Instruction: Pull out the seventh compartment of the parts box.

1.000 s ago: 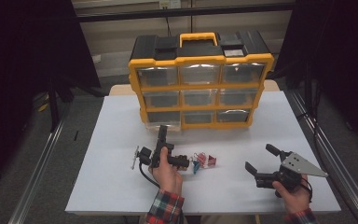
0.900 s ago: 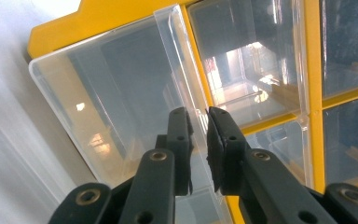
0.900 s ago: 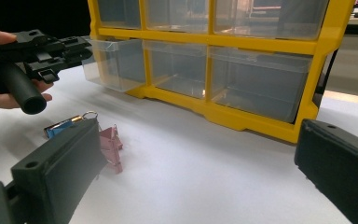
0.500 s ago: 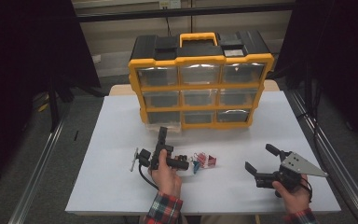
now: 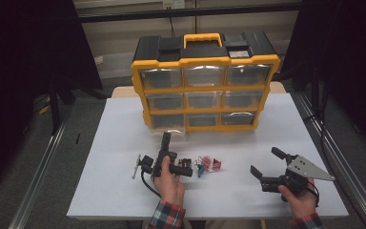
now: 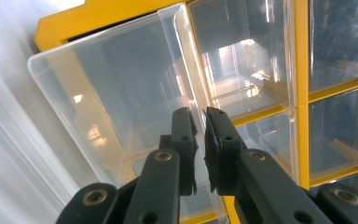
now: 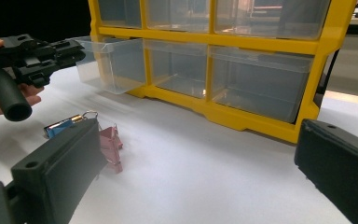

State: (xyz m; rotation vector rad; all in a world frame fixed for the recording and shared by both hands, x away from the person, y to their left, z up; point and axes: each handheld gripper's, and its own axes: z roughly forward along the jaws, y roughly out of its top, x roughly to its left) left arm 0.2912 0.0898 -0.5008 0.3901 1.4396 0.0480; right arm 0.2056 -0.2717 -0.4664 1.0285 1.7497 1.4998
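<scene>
While the left tongs (image 6: 199,140) sit nearly together w/ nothing visibly between them, just in front of the part-open bottom-left drawer (image 6: 121,88) of the yellow cabinet (image 5: 205,78), the right tongs (image 5: 267,164) rest wide apart and empty, well off to the side. Risk: a push off-centre could skew the drawer so it jams, or shove the cabinet back on the surface (image 5: 114,138). Clips (image 5: 208,164) lie loose nearby; the left cable could sweep them away.

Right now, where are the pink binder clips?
In the high view the pink binder clips lie on the white table, just right of the left gripper, in front of the yellow drawer cabinet.
</scene>
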